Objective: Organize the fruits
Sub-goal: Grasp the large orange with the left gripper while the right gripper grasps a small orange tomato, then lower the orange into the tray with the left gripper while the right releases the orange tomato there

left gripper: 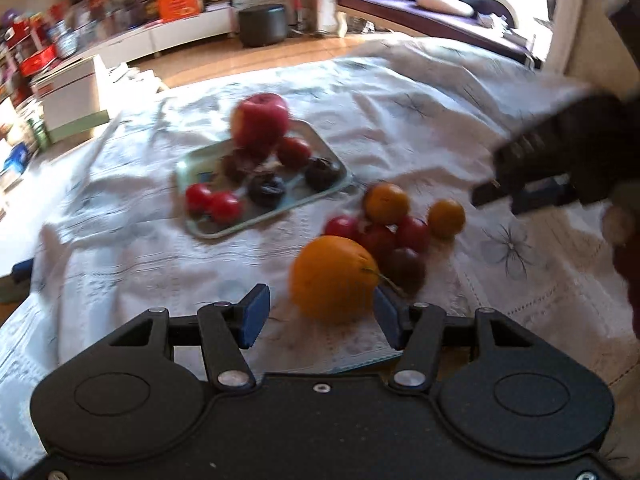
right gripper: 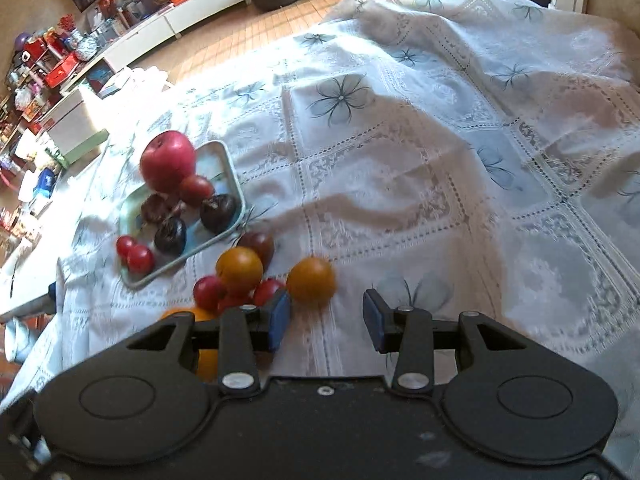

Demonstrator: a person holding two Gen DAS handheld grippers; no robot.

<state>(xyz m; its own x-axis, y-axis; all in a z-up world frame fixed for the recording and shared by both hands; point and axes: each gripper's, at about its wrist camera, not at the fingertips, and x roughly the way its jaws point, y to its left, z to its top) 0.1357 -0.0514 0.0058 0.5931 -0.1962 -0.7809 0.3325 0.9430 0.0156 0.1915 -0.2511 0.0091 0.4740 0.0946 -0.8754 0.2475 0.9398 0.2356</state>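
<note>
A pale green tray point(left gripper: 192, 166) point(right gripper: 224, 156) holds a big red apple point(left gripper: 260, 122) point(right gripper: 168, 160), dark plums and small red tomatoes. Loose fruit lies on the cloth beside it: a large orange point(left gripper: 334, 278) point(right gripper: 204, 356), two small orange tomatoes point(left gripper: 386, 202) point(right gripper: 311, 280), red tomatoes point(left gripper: 378, 238) point(right gripper: 210, 292) and a dark one point(left gripper: 406, 266). My left gripper point(left gripper: 320, 318) is open, the large orange just ahead near its right finger. My right gripper point(right gripper: 326, 320) is open and empty above the cloth, right of the loose pile; it shows in the left wrist view point(left gripper: 520, 192).
A white floral tablecloth point(right gripper: 400, 160) covers the table, wrinkled. White boxes point(left gripper: 72, 96) stand off the table's left. Shelves, a dark stool point(left gripper: 262, 24) and a bench lie beyond on the wooden floor.
</note>
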